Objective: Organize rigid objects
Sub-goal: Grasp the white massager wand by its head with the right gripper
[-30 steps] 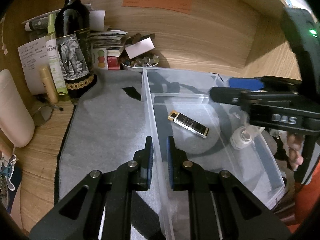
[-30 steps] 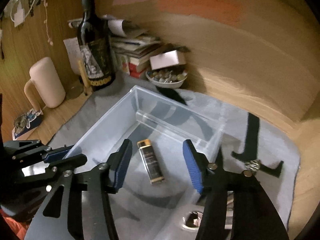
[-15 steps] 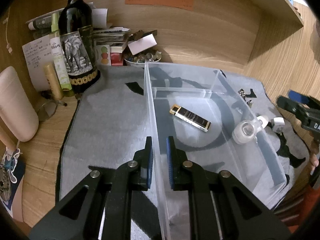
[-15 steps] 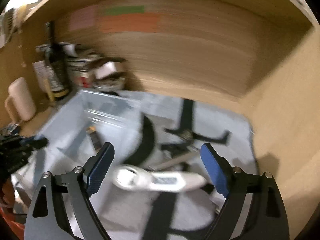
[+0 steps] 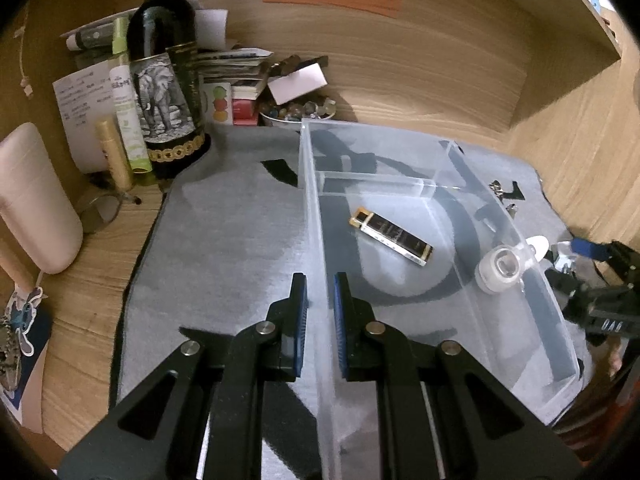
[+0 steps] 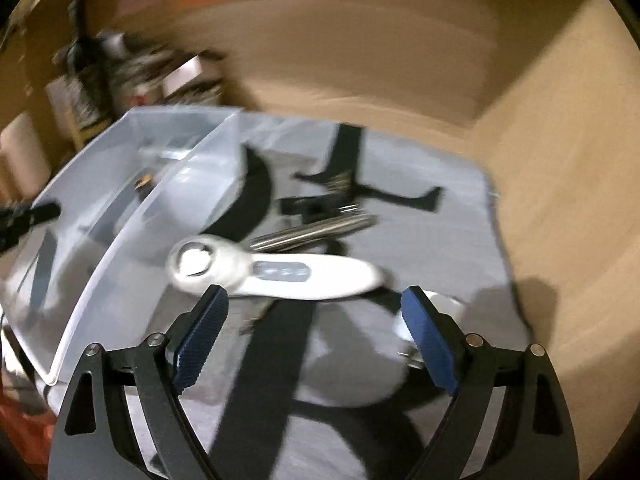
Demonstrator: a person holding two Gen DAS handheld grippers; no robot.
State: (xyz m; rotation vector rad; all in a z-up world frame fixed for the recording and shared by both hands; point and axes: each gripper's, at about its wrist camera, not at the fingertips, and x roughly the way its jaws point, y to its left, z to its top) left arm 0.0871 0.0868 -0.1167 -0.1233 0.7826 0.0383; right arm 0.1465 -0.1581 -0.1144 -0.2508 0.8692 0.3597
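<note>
My left gripper (image 5: 320, 312) is shut on the near-left wall of a clear plastic bin (image 5: 460, 152) that stands on a grey mat. A black and gold lighter (image 5: 392, 236) lies inside the bin. My right gripper (image 6: 316, 340) is open and empty over the mat to the right of the bin (image 6: 120, 216). Just ahead of its fingers lies a white handled tool with a round head (image 6: 272, 272), seen through the bin wall in the left wrist view (image 5: 504, 266). A metal rod (image 6: 316, 232) lies behind the tool.
A wine bottle (image 5: 164, 68), tubes, a pink mug (image 5: 36, 200), stacked books and a bowl of stones (image 5: 296, 112) stand at the back left. Wooden walls close the back and right. Small metal bits (image 5: 498, 188) lie on the mat (image 5: 224, 248).
My right gripper left the bin, swung right over the mat and came down toward the white tool, opening wider. My left gripper has kept its hold on the bin wall.
</note>
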